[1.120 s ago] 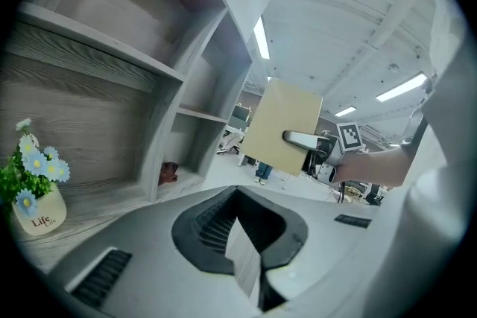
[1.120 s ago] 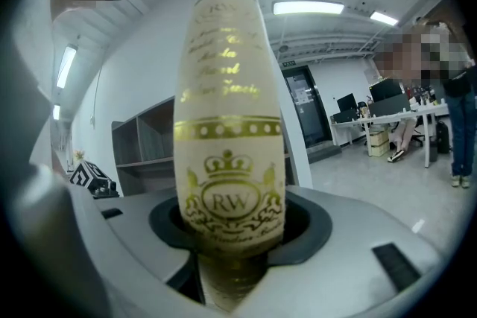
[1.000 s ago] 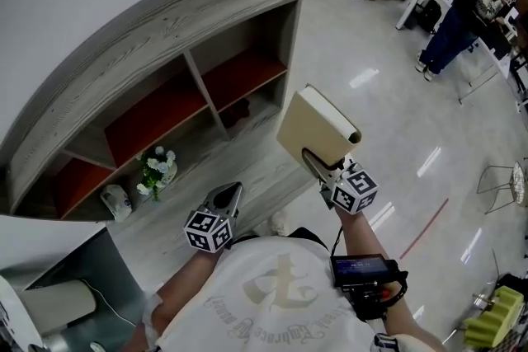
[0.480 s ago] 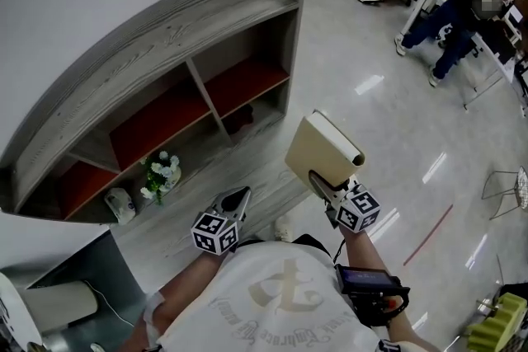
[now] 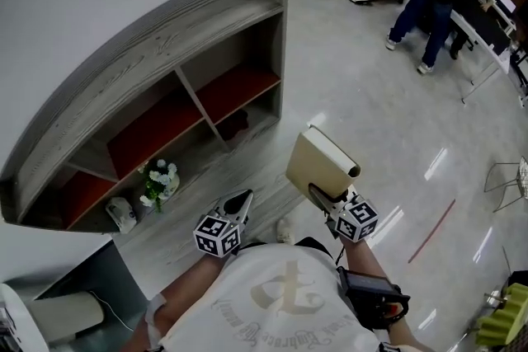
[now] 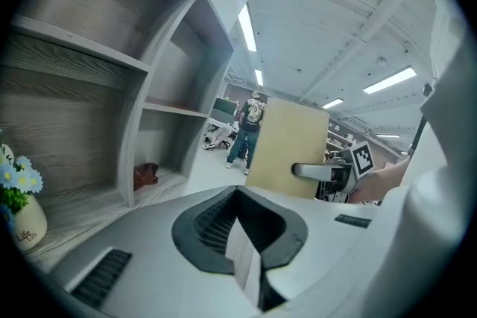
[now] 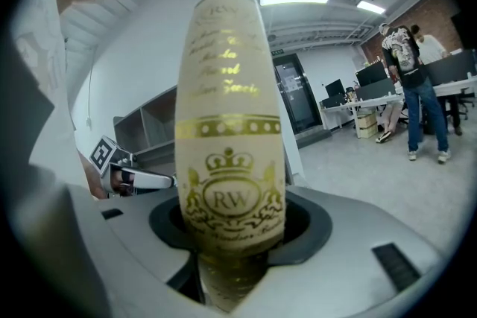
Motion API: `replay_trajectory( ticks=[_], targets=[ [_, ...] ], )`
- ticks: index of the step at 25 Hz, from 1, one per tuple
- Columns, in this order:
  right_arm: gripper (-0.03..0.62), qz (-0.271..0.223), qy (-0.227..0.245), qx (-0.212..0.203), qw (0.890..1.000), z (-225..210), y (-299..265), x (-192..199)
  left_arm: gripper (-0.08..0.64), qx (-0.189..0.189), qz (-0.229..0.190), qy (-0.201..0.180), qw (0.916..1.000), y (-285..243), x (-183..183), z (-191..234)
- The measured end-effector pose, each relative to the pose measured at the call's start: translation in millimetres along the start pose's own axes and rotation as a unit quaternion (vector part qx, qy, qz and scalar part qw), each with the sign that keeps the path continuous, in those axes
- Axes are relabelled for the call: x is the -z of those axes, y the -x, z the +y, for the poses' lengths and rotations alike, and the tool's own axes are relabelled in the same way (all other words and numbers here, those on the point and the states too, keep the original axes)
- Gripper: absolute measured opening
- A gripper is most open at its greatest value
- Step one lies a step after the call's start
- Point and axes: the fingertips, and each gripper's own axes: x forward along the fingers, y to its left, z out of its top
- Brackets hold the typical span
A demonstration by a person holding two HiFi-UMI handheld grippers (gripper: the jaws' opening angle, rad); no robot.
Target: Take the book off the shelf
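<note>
the right tool (image 5: 323, 195) is clenched on a cream hardback book (image 5: 318, 163), pinching both covers low down by the spine. the book stands upright over the floor (image 5: 363, 70), well clear of the grey shelf (image 5: 165, 62) (red-backed compartments, off to the left). the left tool (image 5: 234, 204) hangs idle beside it, jaws together on nothing. the book looks stiff-boarded and fairly weighty, with a glossy cover that is probably slick. a hold close to the spine should best resist twisting.

cream book (image 5: 321, 163) with gold-printed spine, upright, clear of the grey shelf (image 5: 157, 86)
</note>
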Motion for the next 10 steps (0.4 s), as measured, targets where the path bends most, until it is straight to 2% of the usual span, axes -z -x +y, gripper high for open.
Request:
replay_trajectory(
  ticks=[10],
  targets=[
    [0.221, -0.001, -0.009, 0.002, 1.000, -1.8, 7.5, 7.5, 0.002, 0.013, 0.004, -0.007, 0.9999, -9.8, -2.3, -9.8]
  ],
)
